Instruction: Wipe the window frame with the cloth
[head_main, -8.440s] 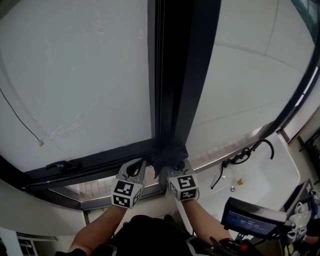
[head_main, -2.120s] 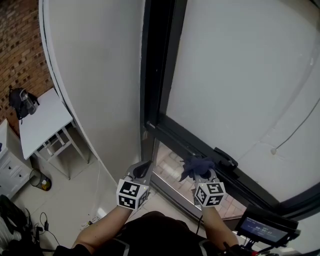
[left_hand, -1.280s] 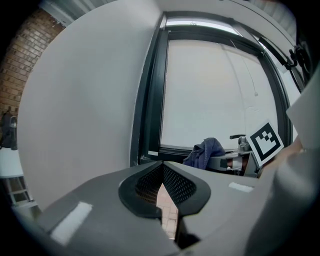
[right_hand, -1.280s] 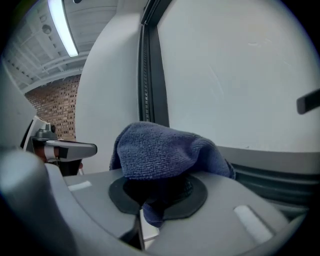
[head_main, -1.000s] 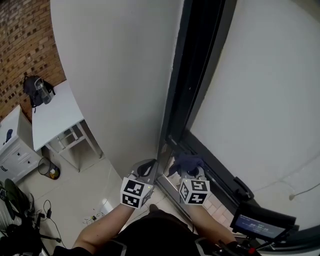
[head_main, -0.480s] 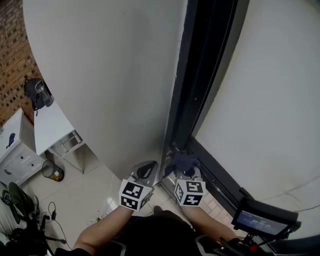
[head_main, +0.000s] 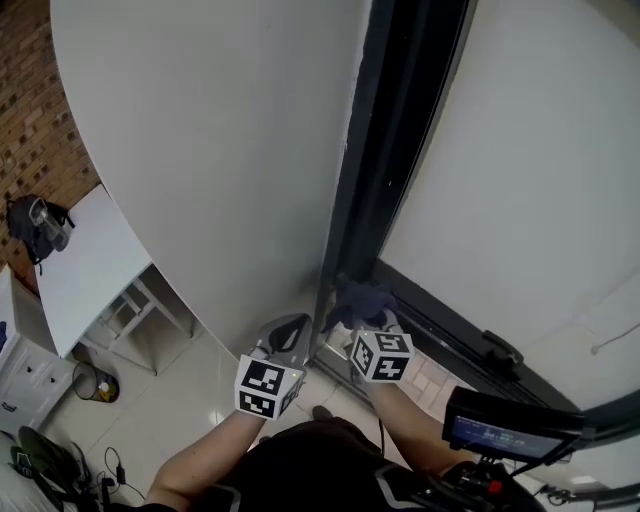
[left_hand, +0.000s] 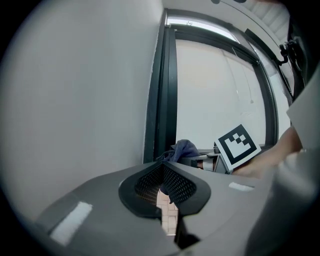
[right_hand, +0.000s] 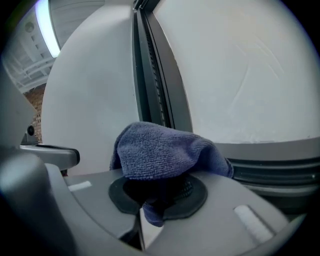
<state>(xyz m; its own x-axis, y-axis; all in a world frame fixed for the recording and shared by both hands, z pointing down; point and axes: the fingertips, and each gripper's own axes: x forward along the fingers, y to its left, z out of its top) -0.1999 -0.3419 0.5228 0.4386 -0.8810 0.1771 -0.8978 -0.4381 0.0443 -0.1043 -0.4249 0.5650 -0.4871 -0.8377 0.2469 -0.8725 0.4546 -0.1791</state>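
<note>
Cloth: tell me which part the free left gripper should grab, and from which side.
Take the loose fold of the cloth that bulges above the right gripper, which is shut on its lower part. Come from the left, where the empty, shut left gripper sits beside it. The window frame stands close behind the cloth, so that way is probably blocked. Open the jaws first.

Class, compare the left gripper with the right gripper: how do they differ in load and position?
The left gripper's jaws are shut on nothing; the right gripper's pinch the blue cloth. The right gripper reaches the window frame's lower corner; the left gripper sits beside it, nearer the white wall. Both are grey, with jaws closed.
</note>
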